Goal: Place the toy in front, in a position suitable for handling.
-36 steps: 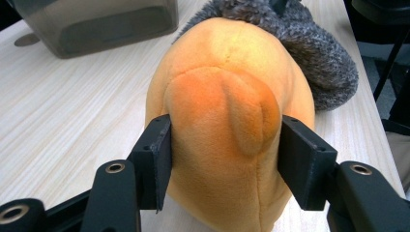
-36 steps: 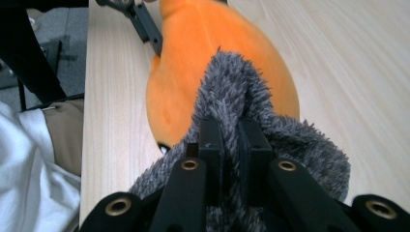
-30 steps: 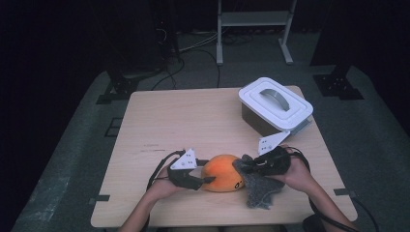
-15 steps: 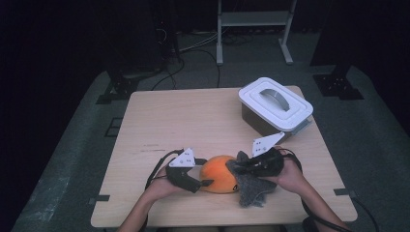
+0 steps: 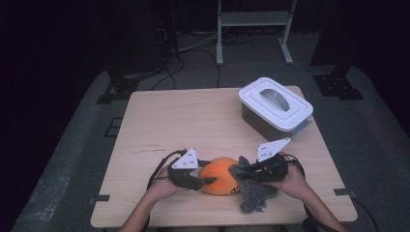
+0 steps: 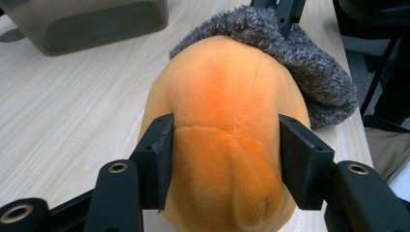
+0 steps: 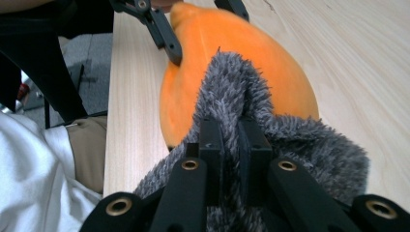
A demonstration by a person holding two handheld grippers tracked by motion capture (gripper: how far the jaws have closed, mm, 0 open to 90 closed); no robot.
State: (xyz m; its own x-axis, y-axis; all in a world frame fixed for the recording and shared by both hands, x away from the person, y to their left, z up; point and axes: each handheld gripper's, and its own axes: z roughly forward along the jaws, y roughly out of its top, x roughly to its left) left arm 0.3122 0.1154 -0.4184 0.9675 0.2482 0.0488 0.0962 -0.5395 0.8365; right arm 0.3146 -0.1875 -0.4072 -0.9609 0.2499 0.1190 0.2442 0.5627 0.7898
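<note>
Left gripper (image 6: 225, 164): fingers clamp plush (image 5: 220, 176), steadying it | Right gripper (image 7: 229, 145): fingers pinch grey cloth (image 7: 251, 96) against plush, likely for wiping

In the high view, the cloth (image 5: 252, 192) hides the plush's (image 5: 220, 176) 3 o'clock side. In the left gripper view, the bin (image 6: 87, 21) is cut off at 12 o'clock.
</note>
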